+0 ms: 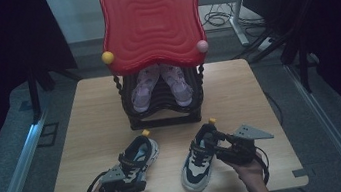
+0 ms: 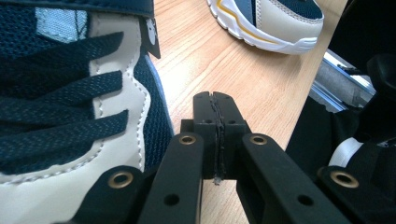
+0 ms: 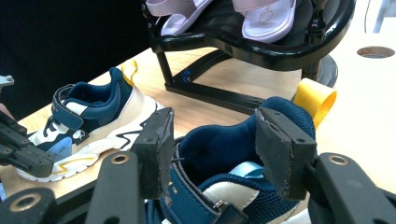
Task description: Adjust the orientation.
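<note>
The right gripper (image 3: 212,154) stands with its two black jaws wide apart, one on each side of the collar of the right-hand navy and cream mesh sneaker with a yellow heel loop (image 3: 243,186). In the right gripper view, the pads sit level with the padded ankle opening; whether they press on it cannot be told. The left gripper (image 2: 215,123) has its jaws closed flat together on nothing, the tips low over the bare wood just beside the laces of the left-hand matching navy and cream sneaker (image 2: 70,107).

In the high view, both sneakers (image 1: 139,156) (image 1: 200,160) lie on the near half of the light wooden table (image 1: 95,116), toes toward the person, a little apart. Behind them stands a black tiered shoe rack with a red wavy plastic top shelf (image 1: 150,18). A pair of pale lilac sandals (image 1: 159,85) already sits on its middle shelf.

As a judgement, the work looks early: neither sneaker is lifted or racked, and both remain to be placed.
</note>
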Available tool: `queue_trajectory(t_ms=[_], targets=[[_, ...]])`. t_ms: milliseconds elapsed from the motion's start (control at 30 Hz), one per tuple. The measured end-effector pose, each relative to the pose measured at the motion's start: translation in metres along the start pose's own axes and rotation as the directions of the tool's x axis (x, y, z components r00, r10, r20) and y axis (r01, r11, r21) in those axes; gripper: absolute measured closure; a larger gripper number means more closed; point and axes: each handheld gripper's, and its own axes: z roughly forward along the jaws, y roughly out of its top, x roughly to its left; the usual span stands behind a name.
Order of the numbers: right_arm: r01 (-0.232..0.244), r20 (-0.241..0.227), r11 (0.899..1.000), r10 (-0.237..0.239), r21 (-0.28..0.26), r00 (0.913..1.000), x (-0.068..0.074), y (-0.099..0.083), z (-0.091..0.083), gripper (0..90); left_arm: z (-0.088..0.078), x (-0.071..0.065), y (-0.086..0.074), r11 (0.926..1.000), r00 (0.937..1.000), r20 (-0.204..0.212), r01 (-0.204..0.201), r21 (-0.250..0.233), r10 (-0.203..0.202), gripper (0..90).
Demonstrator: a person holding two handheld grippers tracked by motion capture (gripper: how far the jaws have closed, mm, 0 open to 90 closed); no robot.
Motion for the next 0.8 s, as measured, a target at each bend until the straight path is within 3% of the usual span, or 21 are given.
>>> queue_trajectory(t_ms=[367,800], targets=[[0.003,0.002,1.000,-0.003,0.001,1.0000,0.000,-0.001,0.000,47.8,-0.007,0.007,0.000,0.9997,0.9995,-0.023,0.021,0.009,-0.021,89.3],[0.003,0.001,1.000,-0.003,0.006,1.0000,0.001,-0.002,0.002,47.8,-0.026,0.032,-0.007,0.9977,0.9970,-0.038,0.067,-0.006,-0.068,89.3]])
